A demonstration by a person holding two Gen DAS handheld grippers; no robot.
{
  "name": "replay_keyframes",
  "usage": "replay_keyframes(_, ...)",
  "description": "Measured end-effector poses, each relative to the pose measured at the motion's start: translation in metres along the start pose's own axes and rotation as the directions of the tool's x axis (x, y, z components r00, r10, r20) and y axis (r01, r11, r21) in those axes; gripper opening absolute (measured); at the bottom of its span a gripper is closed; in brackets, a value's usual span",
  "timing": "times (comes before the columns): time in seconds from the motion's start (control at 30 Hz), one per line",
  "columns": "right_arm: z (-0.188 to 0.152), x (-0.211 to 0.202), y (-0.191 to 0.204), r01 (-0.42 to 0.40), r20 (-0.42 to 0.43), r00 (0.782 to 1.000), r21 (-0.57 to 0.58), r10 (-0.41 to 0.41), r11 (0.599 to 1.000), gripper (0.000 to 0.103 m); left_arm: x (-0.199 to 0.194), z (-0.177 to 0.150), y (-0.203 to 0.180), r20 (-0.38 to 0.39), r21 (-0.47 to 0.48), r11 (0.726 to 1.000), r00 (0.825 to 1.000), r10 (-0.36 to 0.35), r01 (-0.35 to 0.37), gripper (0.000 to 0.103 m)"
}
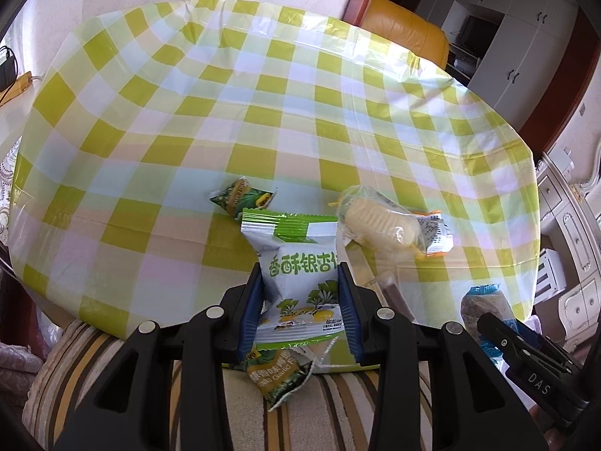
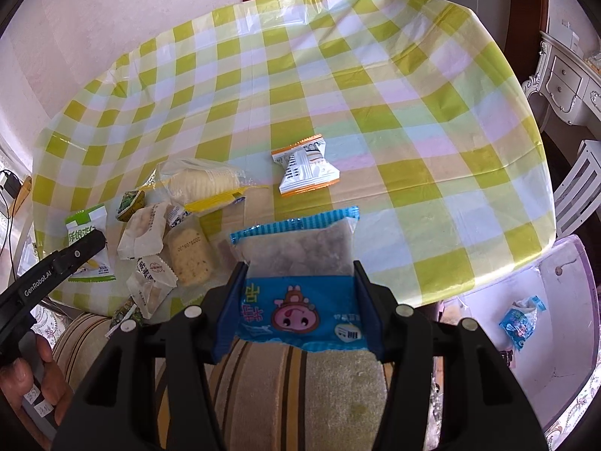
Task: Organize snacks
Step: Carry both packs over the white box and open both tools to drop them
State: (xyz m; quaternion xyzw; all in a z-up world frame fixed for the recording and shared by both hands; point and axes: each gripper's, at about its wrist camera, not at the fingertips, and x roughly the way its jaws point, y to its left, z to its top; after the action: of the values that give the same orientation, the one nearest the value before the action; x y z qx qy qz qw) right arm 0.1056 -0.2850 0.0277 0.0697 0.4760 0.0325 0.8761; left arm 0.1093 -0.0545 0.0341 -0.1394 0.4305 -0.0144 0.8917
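While both hand-held grippers are loaded, each is clamped on a snack packet above the near edge of a table covered in a green-and-white checked cloth (image 1: 263, 86). The left gripper (image 1: 299, 293) pinches a white-and-green ginkgo snack packet (image 1: 296, 263) by its two sides, upright, with the printed face toward the camera. The right gripper (image 2: 300, 300) likewise squeezes a blue packet with a cartoon pig (image 2: 298, 285) and a clear window at its top.

On the cloth lies a loose cluster: a clear bag of pale ridged biscuits (image 2: 199, 184), several small white wrapped cakes (image 2: 144, 235), a clear-wrapped speckled biscuit (image 2: 189, 259) and small dark-green wrapped sweets (image 1: 240, 197). An orange-edged white packet (image 2: 306, 169) lies apart, nearer the middle. A second blue packet (image 2: 520, 321) rests in a lilac bin (image 2: 586, 300) below the table's right edge, which suggests the sorting spot for that kind.

To do this step well, it seems wise to carry each packet level and clear of the cluster, so trailing corners do not drag neighbours. Lower it fully over its destination before opening the jaws; these light, slippery wrappers could flutter or slide if dropped from height. Grip gently, since the contents look crushable.
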Motion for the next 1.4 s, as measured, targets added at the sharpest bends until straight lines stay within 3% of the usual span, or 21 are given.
replay_keyframes(0.33, -0.005, -0.014, -0.034, 0.036, 0.017, 0.999, 0.047, -0.037, 0.998, 0.054, 0.005, -0.011, -0.062, -0.053, 0.141, 0.985, 0.994, -0.090, 0.097, 0.037)
replay_keyframes(0.67, -0.014, -0.024, -0.085, 0.107, 0.017, 0.994, 0.124, -0.110, 0.986, 0.054, 0.011, -0.042, -0.150, -0.171, 0.320, 0.913, 0.963, -0.208, 0.253, 0.037)
replay_keyframes(1.1, -0.040, -0.041, -0.170, 0.221, 0.004, 0.973, 0.253, -0.230, 0.942, 0.055, 0.034, -0.067, -0.211, -0.327, 0.356, 0.848, 0.903, -0.280, 0.392, 0.037)
replay_keyframes(1.4, -0.065, -0.044, -0.227, 0.272, -0.034, 0.960, 0.347, -0.277, 0.898, 0.055, 0.048, -0.098, -0.265, -0.446, 0.410, 0.779, 0.849, -0.282, 0.474, 0.038)
